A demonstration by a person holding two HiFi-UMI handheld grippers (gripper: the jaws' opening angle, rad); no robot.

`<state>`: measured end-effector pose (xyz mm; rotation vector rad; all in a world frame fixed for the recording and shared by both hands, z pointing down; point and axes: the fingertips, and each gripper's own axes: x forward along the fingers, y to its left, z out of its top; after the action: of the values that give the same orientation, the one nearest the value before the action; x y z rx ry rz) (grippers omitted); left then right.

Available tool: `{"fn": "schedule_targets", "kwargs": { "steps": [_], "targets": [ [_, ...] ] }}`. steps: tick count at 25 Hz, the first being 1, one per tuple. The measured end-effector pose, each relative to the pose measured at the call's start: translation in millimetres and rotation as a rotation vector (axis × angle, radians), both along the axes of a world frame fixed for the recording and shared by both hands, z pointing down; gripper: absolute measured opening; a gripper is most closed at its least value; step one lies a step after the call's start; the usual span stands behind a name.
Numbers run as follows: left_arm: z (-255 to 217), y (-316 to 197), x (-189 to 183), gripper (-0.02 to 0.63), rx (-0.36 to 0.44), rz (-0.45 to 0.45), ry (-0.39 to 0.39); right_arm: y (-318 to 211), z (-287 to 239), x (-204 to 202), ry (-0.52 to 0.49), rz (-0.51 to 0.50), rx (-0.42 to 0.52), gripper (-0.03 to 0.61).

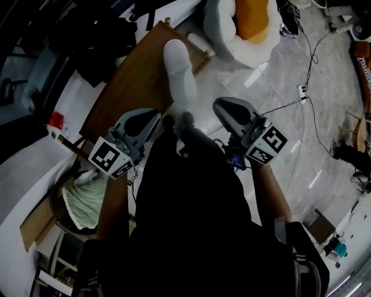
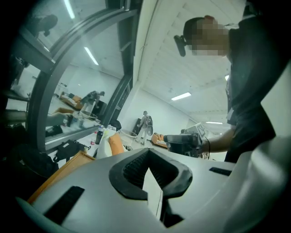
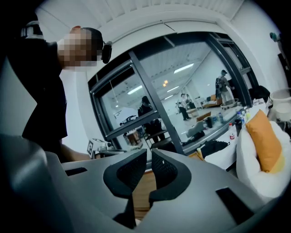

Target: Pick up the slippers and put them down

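A long white slipper-like shape (image 1: 179,72) lies on the brown wooden table (image 1: 124,87), just ahead of both grippers. My left gripper (image 1: 154,115) hovers at the table's near edge, left of that shape, jaws together and empty. My right gripper (image 1: 218,105) hangs over the pale floor to its right, also shut with nothing in it. In the left gripper view the pads (image 2: 136,168) meet at their tips, and the right gripper (image 2: 184,142) shows beyond. In the right gripper view the pads (image 3: 166,170) stand almost touching, with the wooden tabletop (image 3: 143,184) behind them.
A white round chair (image 1: 223,32) with an orange cushion (image 1: 252,17) stands past the table. A basket (image 1: 58,214) with pale green cloth sits at lower left. Cables and a power strip (image 1: 301,90) trail over the floor at right. Glass partitions line the room.
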<state>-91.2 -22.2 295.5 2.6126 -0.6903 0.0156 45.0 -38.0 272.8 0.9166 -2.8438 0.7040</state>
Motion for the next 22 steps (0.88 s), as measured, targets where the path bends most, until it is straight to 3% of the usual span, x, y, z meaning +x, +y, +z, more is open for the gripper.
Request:
{"fn": "schedule_targets", "kwargs": {
  "steps": [7,13,16,22],
  "targets": [
    [46.4,-6.0,20.4,0.011,-0.061,-0.063,-0.080,-19.2,47.5,2.6,-0.080,-0.047,-0.122,0.034],
    [86.5,-7.4,30.0,0.011,-0.118,-0.081,-0.087,-38.1,132.7,17.7,-0.146,0.021,-0.349,0.039],
    [111.6,-9.0,32.9,0.011,-0.147,-0.084,-0.091,-41.1,168.9,22.9,-0.173,0.039,-0.439,0.125],
    [153.9,-7.2,45.2,0.011,-0.203,-0.071,-0.094,-37.3,236.3,28.9,-0.239,0.082,-0.631,0.200]
  ]
}}
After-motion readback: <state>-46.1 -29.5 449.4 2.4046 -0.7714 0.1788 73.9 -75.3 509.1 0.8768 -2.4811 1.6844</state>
